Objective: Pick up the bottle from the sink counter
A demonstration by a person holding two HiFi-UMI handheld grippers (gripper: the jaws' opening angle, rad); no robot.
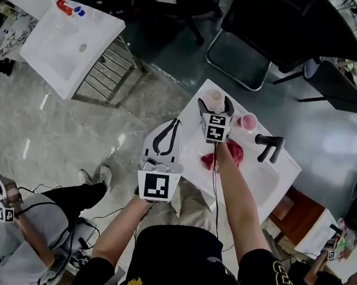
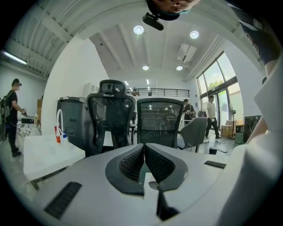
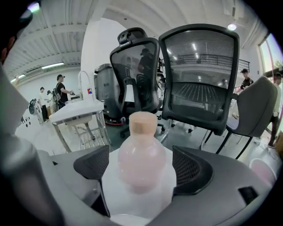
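A small, pale pink, translucent bottle [image 1: 215, 97] with a tan cap stands upright at the far corner of the white sink counter [image 1: 194, 131]. My right gripper [image 1: 215, 105] reaches down to it with its jaws wide apart. In the right gripper view the bottle [image 3: 140, 154] stands between the two black pads [image 3: 191, 170], with a gap on each side. My left gripper [image 1: 177, 123] hovers over the counter's left edge. Its pads [image 2: 132, 162] are pressed together with nothing between them.
On the counter are a pink cup [image 1: 248, 121], a black faucet [image 1: 268, 145] and a red cloth [image 1: 227, 154] in the basin. A second white sink stand [image 1: 70, 40] is at the upper left. Black office chairs [image 3: 199, 79] stand beyond the counter. A seated person [image 1: 32, 232] is at the lower left.
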